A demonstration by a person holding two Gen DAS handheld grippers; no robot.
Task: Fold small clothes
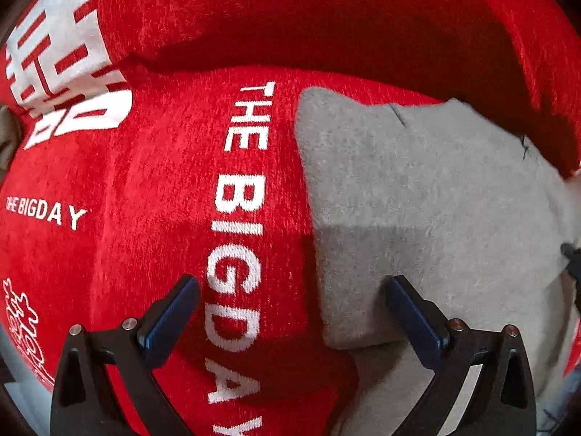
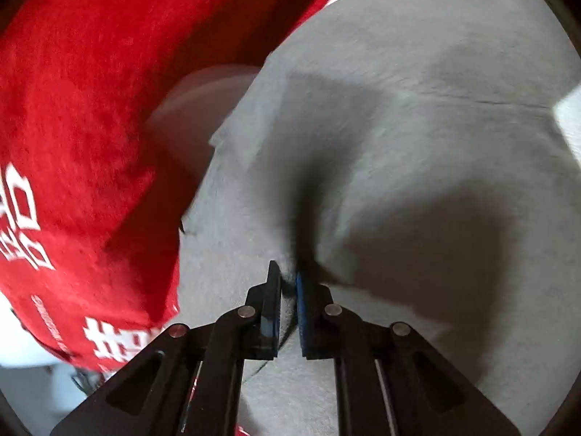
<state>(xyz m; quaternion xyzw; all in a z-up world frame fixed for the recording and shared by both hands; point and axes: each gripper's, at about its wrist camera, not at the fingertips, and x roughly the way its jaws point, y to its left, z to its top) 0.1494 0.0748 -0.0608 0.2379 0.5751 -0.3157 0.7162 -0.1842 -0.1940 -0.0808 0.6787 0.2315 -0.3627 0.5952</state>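
A small grey garment (image 1: 417,196) lies folded on a red cloth (image 1: 152,196) printed with white "THE BIG DAY" lettering. My left gripper (image 1: 294,290) is open and empty, its jaws wide apart just above the garment's left edge and the red cloth. In the right wrist view the grey garment (image 2: 417,127) fills most of the frame. My right gripper (image 2: 288,276) is shut on a pinched fold of the grey garment, which bunches up between the pads. The right gripper's tip shows at the far right of the left wrist view (image 1: 572,258).
The red cloth (image 2: 80,109) covers the surface left of the garment and rises in a dark fold behind it (image 1: 363,36). A pale surface (image 2: 21,348) shows at the cloth's lower left edge.
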